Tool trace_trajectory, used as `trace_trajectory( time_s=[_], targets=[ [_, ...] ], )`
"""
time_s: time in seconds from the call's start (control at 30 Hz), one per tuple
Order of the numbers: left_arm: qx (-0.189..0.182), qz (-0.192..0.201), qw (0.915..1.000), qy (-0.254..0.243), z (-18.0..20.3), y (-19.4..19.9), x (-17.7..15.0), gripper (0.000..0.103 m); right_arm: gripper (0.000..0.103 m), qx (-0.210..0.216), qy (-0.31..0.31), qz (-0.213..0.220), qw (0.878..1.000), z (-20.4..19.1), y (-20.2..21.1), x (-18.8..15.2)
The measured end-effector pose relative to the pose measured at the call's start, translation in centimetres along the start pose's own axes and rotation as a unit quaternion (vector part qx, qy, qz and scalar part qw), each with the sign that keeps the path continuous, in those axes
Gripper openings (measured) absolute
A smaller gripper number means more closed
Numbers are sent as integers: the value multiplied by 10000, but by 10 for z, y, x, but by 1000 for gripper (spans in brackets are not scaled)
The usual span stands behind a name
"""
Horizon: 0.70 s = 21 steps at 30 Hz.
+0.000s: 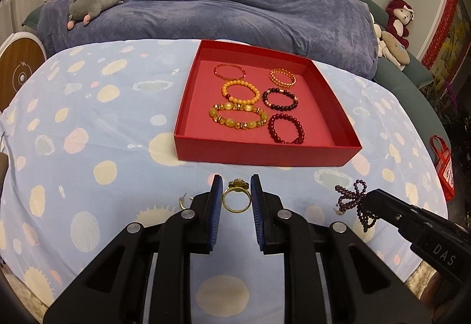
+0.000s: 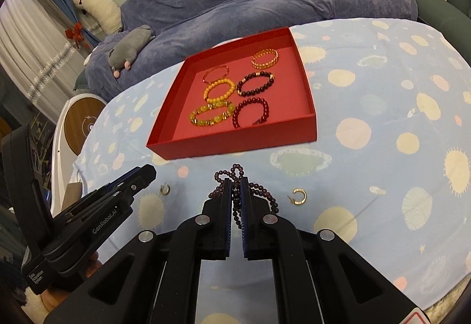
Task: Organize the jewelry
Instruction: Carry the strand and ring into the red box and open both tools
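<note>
In the left wrist view my left gripper [image 1: 236, 180] is shut on a gold ring [image 1: 238, 184] with an ornate top, pinched between the blue pads [image 1: 216, 200] above the spotted cloth. My right gripper [image 2: 235, 182] is shut on a strand of dark purple beads [image 2: 235, 167], whose loops hang on both sides of the fingers. The same strand [image 1: 350, 194] shows at the right gripper's tip [image 1: 368, 198] in the left wrist view. Behind both grippers stands a red box [image 1: 265, 153] [image 2: 235, 144] holding several bead bracelets. The left gripper [image 2: 148, 172] is at lower left in the right wrist view.
Two gold hoop earrings lie on the light blue spotted tablecloth [image 2: 382, 147]: one [image 2: 164, 189] between the grippers, one [image 2: 298, 196] to the right. A sofa under a purple cover [image 1: 235, 0] with plush toys runs behind the table. A red bag [image 1: 443, 165] stands off the right edge.
</note>
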<state>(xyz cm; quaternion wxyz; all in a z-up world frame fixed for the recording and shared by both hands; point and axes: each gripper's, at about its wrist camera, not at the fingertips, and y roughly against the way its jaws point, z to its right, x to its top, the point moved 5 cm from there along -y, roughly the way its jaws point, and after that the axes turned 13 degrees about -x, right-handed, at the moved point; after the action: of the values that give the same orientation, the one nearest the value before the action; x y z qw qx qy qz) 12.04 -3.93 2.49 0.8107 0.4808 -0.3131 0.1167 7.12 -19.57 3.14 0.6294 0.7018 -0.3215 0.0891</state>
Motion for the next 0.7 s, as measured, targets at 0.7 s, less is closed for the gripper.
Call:
trace_trajectory(
  time_s=[0.7],
  targets=[
    [-40,-144,9994,-304,5,-101,103,19,5,-385,80,264,9989,-4,-86,111]
  ],
)
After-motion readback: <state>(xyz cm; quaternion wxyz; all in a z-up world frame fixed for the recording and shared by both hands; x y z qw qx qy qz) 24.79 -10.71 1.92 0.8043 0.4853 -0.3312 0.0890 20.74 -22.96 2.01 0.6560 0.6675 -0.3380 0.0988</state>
